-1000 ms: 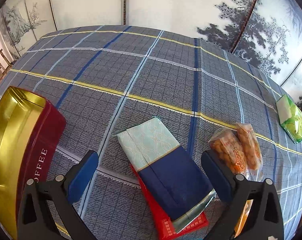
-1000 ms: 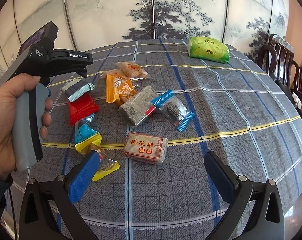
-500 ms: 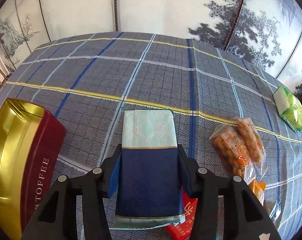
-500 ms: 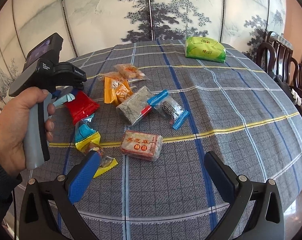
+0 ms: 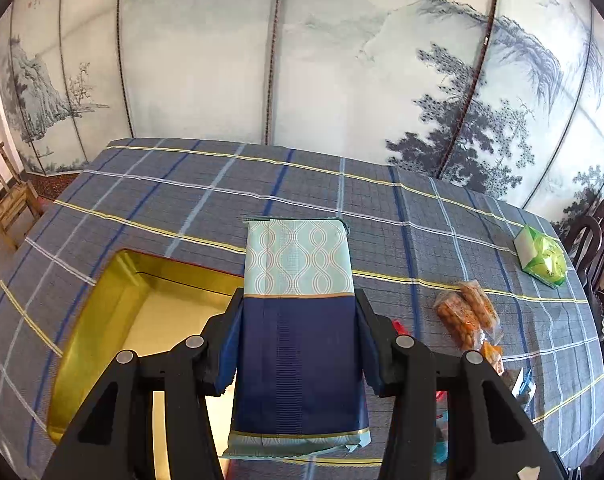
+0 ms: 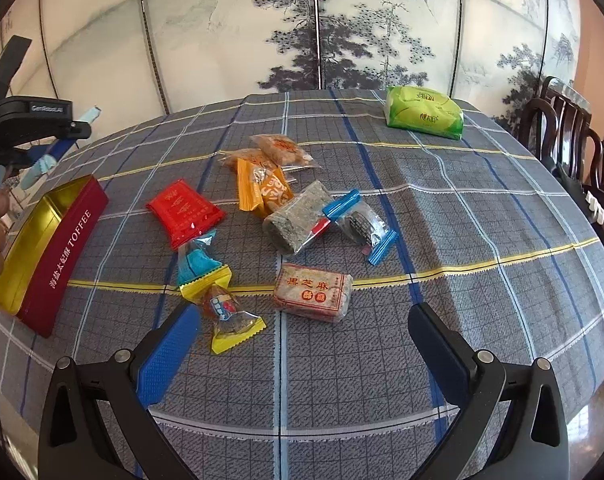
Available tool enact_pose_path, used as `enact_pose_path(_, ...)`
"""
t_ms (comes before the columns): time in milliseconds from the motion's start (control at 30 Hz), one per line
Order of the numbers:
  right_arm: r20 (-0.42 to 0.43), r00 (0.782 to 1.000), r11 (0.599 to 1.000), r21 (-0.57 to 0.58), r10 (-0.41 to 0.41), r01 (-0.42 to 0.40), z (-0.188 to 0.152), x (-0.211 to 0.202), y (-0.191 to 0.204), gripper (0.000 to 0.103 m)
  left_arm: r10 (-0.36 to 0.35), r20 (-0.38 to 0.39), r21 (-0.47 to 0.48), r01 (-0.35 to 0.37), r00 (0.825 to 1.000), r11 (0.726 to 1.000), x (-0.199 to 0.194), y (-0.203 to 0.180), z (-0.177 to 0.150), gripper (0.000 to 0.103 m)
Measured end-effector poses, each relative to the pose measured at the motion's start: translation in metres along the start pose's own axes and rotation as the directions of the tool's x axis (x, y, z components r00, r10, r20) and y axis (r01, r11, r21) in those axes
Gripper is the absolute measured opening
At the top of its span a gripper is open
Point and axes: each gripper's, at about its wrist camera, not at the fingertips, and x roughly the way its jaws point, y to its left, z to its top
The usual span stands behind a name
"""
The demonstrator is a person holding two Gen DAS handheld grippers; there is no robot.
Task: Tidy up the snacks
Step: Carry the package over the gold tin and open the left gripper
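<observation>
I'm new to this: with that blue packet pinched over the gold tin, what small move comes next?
Probably lower it and let go: the left gripper is shut on the blue and mint packet, lifted off the table, and the open toffee tin lies just below and beside it.

Red pkt (image 5: 400,326) mostly hidden behind right finger, tin (image 5: 102,320) part-hidden by pouch (image 5: 298,320)

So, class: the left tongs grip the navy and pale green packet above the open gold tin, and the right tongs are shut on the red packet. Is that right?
Not quite. The right tongs are open and hold nothing, as the right wrist view shows; the red packet lies apart on the tablecloth. The rest stands: the left tongs grip the navy and pale green packet above the open gold tin.
</observation>
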Motion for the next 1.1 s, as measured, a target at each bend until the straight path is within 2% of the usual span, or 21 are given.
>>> enact_pose_path(233, -0.014, 1.0, 1.0, -0.026, 0.01, -0.011, -0.003, 0.0, 0.013, 0.103, 0.078, -0.018, 0.018, -0.078, 0.997, 0.997, -0.005, 0.076, -0.004, 0.045)
enact_pose_path(367, -0.017, 1.0, 0.999, -0.041, 0.009, -0.009, -0.004, 0.0, 0.017, 0.103, 0.11, -0.054, 0.052, -0.107, 0.992, 0.993, 0.004, 0.098, -0.018, 0.045)
enact_pose_path(633, -0.037, 0.999, 0.998, -0.052, 0.019, -0.021, -0.007, 0.002, 0.021, 0.103, 0.121, -0.14, 0.14, -0.102, 0.983, 0.985, 0.033, 0.101, -0.046, 0.046)
enact_pose_path(867, -0.04, 0.999, 0.998, -0.067, 0.017, -0.019, -0.008, 0.003, 0.023, 0.103, 0.119, -0.239, 0.107, -0.095, 0.964, 0.99, 0.065, 0.11, -0.059, 0.046)
enact_pose_path(1100, -0.057, 0.998, 0.998, -0.054, 0.025, -0.028, -0.009, 0.008, 0.02, 0.103, 0.127, -0.288, 0.08, -0.109, 0.949, 0.991, 0.075, 0.116, -0.058, 0.046)
